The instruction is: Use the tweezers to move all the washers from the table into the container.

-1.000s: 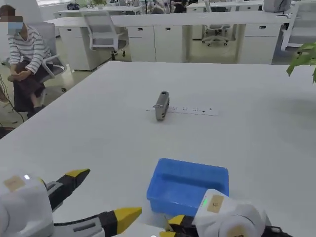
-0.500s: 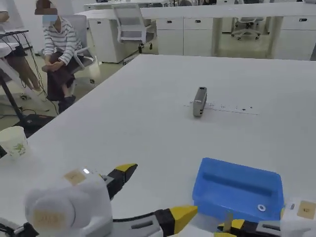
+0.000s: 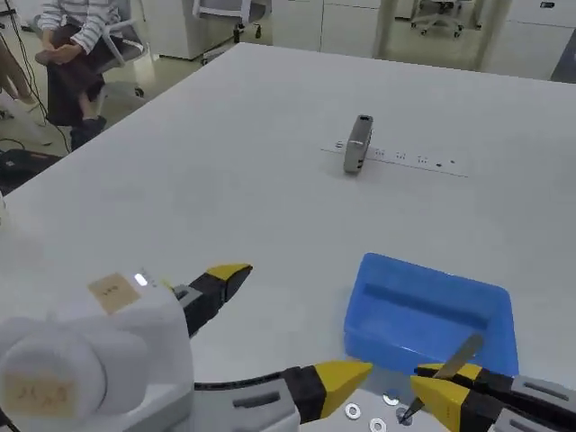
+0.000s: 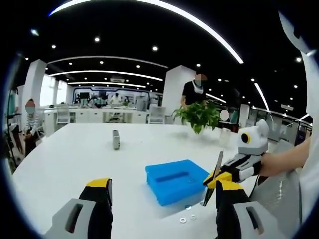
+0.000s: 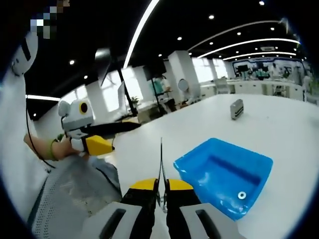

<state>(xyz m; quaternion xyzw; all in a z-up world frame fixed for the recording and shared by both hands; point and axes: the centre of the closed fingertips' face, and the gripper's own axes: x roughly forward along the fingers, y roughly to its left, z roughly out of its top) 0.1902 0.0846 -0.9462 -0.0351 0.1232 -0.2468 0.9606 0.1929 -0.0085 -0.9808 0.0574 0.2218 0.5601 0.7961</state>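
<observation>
Grey gadget (image 3: 358, 142), seated person (image 3: 72, 49) (bkgd)

Open-plan office: white desks (image 3: 324, 27), swivel chairs (image 3: 223, 9), ceiling downlights (image 4: 154, 48).

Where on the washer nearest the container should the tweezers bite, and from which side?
Probably across the band, one tweezers tip through the hole, one outside the rim, coming down from above: the washer lies flat on the table, leaving no edge to pinch sideways.

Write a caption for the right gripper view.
Right tool grips thin metal tweezers beside blue plastic container holding one silver washer.
</observation>
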